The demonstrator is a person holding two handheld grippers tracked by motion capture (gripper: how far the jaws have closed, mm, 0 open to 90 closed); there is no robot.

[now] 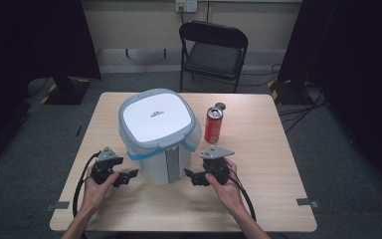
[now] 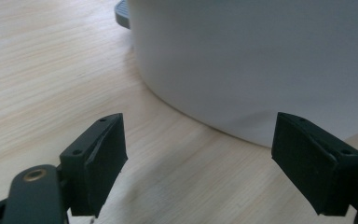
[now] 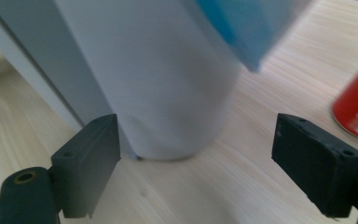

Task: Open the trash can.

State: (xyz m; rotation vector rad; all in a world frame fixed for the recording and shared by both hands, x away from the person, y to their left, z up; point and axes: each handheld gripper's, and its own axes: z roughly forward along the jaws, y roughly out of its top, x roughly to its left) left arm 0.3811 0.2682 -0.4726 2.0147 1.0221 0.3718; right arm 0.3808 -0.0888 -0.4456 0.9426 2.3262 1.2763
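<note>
At the centre of the high view we see a light wooden table (image 1: 273,164), and just right of its middle a red drinks can (image 1: 213,124) stands upright with a small dark round object (image 1: 221,105) close behind it. At the top centre a black folding chair (image 1: 213,47) faces the table's far edge on a grey floor (image 1: 348,169). We note dark curtains (image 1: 358,55) at both upper corners and cables (image 1: 303,107) trailing at the right.

This looks like a recording room or lab: a lone wooden table (image 1: 278,199) stands on grey carpet (image 1: 358,199), tape marks (image 1: 308,202) at its near corners, black curtains (image 1: 30,40) on both sides, cables on the floor, a folding chair (image 1: 213,52) beyond its far edge.
</note>
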